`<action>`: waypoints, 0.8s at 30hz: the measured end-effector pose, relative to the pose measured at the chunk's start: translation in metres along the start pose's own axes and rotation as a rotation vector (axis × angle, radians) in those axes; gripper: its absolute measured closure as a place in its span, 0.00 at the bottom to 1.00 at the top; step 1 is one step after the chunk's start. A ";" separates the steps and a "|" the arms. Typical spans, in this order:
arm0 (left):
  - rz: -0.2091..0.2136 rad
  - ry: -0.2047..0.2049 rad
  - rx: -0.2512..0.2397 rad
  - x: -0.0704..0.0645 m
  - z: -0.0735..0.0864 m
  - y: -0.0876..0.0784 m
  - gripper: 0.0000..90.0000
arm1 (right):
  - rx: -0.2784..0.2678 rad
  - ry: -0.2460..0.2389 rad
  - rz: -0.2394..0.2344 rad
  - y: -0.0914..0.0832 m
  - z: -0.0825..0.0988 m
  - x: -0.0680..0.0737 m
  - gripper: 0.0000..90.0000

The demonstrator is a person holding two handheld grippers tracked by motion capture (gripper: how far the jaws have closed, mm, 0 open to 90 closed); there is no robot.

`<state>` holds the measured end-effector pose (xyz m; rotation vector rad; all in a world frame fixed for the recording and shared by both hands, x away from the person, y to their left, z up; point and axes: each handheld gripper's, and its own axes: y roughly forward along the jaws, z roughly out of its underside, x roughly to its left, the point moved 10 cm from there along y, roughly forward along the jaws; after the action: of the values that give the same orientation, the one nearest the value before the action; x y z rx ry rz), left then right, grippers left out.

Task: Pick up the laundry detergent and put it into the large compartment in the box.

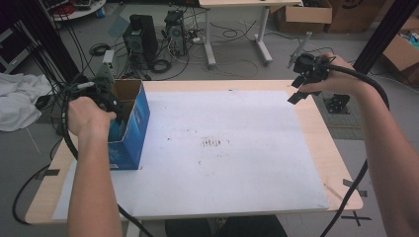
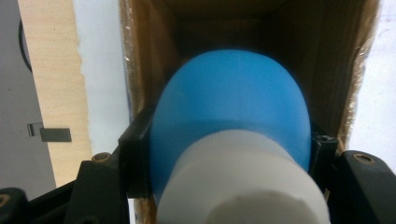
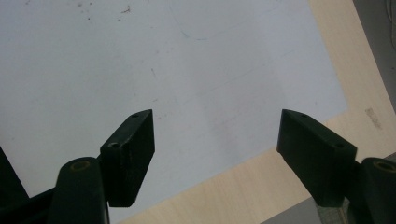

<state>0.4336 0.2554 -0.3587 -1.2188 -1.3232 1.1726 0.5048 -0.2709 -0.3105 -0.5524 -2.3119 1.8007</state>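
Bottle (image 2: 231, 107), blue with a white cap (image 2: 243, 182), is clamped between the left gripper's (image 2: 231, 154) jaws, cap toward the camera, body already at the mouth of the cardboard box (image 2: 140, 56). From the high view the left gripper (image 1: 106, 101) sits right over the open top of that blue box (image 1: 131, 131), which stands upright at the table's left edge.

Right gripper (image 3: 217, 140) idle, jaws wide apart, nothing between them, hanging over the white mat (image 3: 140, 60) near its corner; in the high view it's up at the far right (image 1: 301, 84).

Risks, as I read it: bottle is nearly as wide as the box, so it may catch a wall or flap and tip the box, since nothing braces it. Box also sits near the table (image 1: 316, 128) edge, so a shove could slide it off.

Cables loop around the left forearm; may snag.
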 end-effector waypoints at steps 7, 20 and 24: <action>-0.012 0.006 0.011 -0.003 0.000 0.010 0.42 | -0.002 -0.002 -0.005 0.002 0.001 0.000 0.31; -0.028 0.018 0.026 -0.004 0.000 0.023 0.42 | 0.004 0.002 -0.005 0.003 0.004 -0.002 0.31; -0.026 0.015 0.020 -0.004 0.000 0.024 0.42 | 0.002 0.004 -0.005 0.003 0.003 -0.001 0.31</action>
<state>0.4362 0.2528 -0.3824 -1.1907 -1.3092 1.1538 0.5052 -0.2738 -0.3142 -0.5489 -2.3065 1.7985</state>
